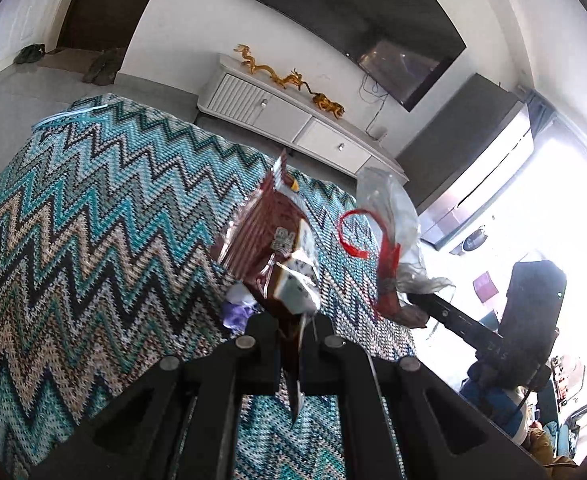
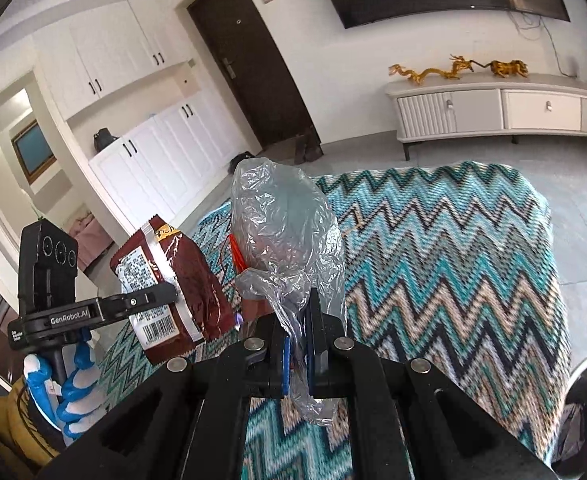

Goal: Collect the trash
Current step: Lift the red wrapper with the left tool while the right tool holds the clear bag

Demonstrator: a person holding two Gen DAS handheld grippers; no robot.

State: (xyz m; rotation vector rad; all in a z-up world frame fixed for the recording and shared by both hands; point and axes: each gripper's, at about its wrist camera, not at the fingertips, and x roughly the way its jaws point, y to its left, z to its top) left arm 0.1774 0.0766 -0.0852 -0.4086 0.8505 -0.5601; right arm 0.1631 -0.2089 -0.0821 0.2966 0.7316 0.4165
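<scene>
A brown snack wrapper [image 1: 271, 248] is pinched between the closed fingers of the left gripper [image 1: 289, 336] and held up above the zigzag rug [image 1: 93, 220]. A crumpled clear plastic bag [image 2: 285, 236] is clamped in the shut fingers of the right gripper [image 2: 298, 344], just beside the wrapper, over the same rug.

Zigzag cloth [image 2: 453, 260]: bare and open from 12 to 3 o'clock.
Between tongs: brown wrapper [image 2: 173, 280] and clear bag [image 2: 285, 232] crowd the gap.
TV cabinet [image 2: 493, 108]: blocks 12 o'clock beyond the floor strip.
</scene>
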